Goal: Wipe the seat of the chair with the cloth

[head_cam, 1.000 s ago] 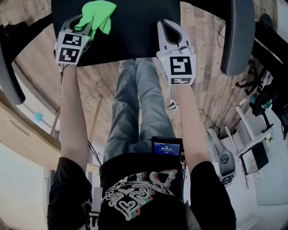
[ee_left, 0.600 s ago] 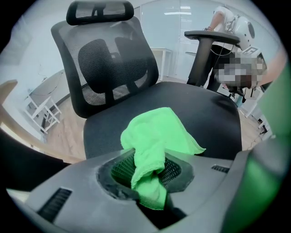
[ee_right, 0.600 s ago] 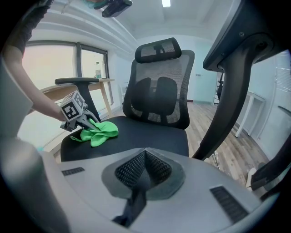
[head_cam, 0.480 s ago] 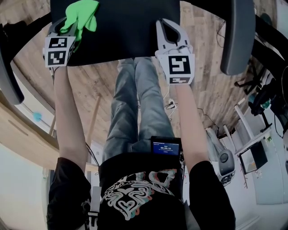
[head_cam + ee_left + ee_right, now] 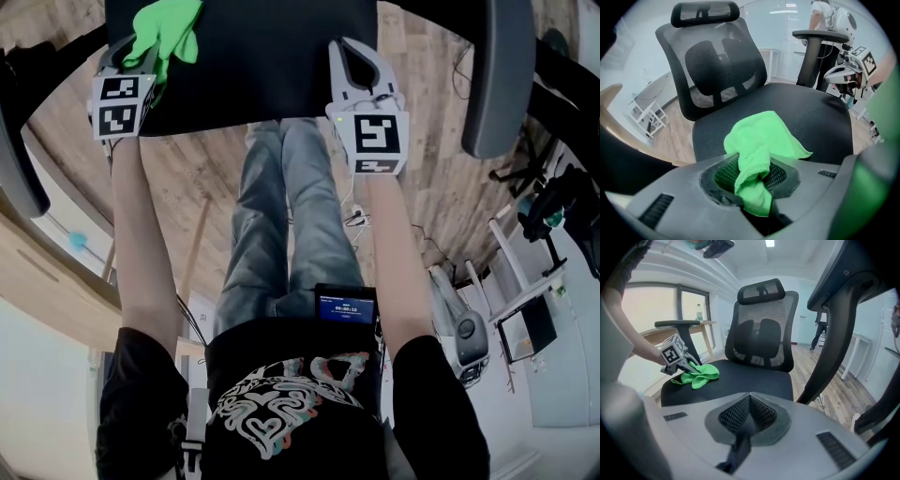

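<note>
A: Grey left gripper point(image 5: 754, 187)?
B: Clamped on bunched bright green microfibre cloth point(image 5: 761, 140); cloth resting on black fabric chair seat point(image 5: 811, 117), near its left front corner.
A: Grey right gripper point(image 5: 745, 425)?
B: Pinched together, empty, at seat's front edge, well apart from cloth.

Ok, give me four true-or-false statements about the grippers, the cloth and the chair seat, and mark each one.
1. The left gripper is shut on the green cloth. True.
2. The right gripper holds a sponge. False: its jaws are together with nothing between them.
3. The green cloth lies partly on the chair seat. True.
4. The chair seat is white. False: it is black.
</note>
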Demonstrator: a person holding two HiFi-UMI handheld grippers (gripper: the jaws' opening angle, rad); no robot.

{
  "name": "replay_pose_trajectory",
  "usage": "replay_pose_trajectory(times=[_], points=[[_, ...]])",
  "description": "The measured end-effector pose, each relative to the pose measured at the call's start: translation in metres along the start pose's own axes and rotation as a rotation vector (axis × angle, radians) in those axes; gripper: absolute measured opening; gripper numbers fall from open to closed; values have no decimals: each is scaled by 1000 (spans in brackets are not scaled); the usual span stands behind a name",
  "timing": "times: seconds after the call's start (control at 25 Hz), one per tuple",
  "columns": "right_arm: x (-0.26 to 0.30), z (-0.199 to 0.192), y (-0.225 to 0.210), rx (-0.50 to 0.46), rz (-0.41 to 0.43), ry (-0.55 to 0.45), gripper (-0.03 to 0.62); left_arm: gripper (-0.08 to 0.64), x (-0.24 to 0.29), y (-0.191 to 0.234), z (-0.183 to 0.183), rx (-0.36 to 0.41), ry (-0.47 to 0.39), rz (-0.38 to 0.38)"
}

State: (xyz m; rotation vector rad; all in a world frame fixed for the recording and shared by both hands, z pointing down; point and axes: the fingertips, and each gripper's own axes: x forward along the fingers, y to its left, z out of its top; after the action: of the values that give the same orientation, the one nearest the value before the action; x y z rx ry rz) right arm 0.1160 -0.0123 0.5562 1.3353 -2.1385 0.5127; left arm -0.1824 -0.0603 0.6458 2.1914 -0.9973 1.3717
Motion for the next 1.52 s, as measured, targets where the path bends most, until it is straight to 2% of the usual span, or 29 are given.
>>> replay_pose_trajectory(times=[0.84, 1.24, 1.52], points=[[0, -7, 1, 21, 3, 9, 0, 112, 4, -5, 3, 31, 10, 5], [-5, -9, -1, 28, -3, 8, 0, 112, 18, -48, 22, 90, -11, -79], [1, -10, -2, 55, -5, 8, 0, 112, 24, -60, 29, 118, -5, -116]])
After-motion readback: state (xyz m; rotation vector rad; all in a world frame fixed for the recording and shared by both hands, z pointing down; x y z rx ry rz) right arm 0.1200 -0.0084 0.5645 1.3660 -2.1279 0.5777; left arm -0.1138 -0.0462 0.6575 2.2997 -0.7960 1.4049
